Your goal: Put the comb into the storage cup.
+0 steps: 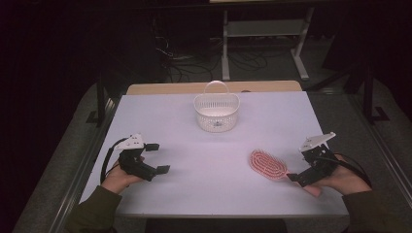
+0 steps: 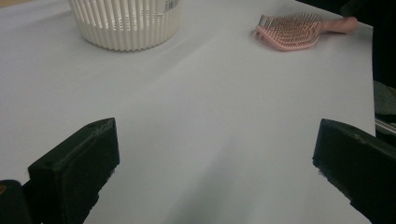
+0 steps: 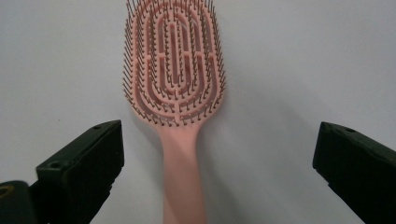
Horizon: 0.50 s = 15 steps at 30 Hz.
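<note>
High view down; hairbrush [image 1: 267,164] shared.

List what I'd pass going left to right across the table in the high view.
left gripper → white basket → pink hairbrush → right gripper

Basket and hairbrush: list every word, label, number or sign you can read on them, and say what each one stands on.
No text can be read.
White basket: a small barcode-like sticker on its wall in the left gripper view, too small and blurred to read.
Pink hairbrush: no word, brand or number on its bristle side or handle in the right gripper view.
</note>
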Each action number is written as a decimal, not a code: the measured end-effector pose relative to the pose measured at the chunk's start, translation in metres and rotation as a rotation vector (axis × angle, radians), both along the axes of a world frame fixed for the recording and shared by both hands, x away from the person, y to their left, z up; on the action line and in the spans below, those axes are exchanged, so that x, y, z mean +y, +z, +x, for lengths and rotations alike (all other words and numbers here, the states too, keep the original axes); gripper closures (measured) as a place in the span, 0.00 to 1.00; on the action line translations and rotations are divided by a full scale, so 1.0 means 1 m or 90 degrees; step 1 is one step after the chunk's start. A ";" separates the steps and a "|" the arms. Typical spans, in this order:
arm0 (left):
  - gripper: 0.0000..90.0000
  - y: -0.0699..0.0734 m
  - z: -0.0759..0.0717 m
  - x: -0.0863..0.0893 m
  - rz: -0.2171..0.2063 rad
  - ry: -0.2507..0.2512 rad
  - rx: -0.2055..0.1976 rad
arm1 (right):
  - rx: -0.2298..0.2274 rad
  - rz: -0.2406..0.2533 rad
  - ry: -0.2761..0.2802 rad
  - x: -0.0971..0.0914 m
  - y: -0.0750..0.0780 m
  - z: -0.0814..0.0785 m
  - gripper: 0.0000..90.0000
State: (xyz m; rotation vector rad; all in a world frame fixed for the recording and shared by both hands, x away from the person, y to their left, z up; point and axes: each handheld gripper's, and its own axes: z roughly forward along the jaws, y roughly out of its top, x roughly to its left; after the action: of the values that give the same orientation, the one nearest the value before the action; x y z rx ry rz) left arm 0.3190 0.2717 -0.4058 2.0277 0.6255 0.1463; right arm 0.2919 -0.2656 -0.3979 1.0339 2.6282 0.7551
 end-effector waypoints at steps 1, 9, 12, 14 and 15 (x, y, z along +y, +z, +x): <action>0.00 0.000 0.000 0.000 0.000 -0.001 0.001 | 0.000 -0.005 0.002 0.000 0.000 0.000 0.02; 0.00 0.000 0.000 -0.001 0.001 -0.002 0.001 | 0.017 -0.025 0.011 0.004 -0.003 0.001 0.04; 0.00 0.000 0.000 0.000 -0.001 -0.001 0.000 | 0.024 -0.030 0.011 0.005 -0.004 0.001 0.04; 0.00 0.000 0.000 -0.001 -0.002 0.000 0.001 | 0.028 -0.037 0.013 0.006 -0.004 0.001 0.04; 0.00 0.000 0.000 -0.001 -0.002 -0.001 0.002 | 0.031 -0.041 0.016 0.008 -0.004 0.001 0.05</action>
State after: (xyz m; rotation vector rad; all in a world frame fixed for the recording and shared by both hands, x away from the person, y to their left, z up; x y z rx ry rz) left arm 0.3192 0.2710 -0.4061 2.0260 0.6261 0.1423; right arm 0.2934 -0.2576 -0.4020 1.0152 2.6925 0.6539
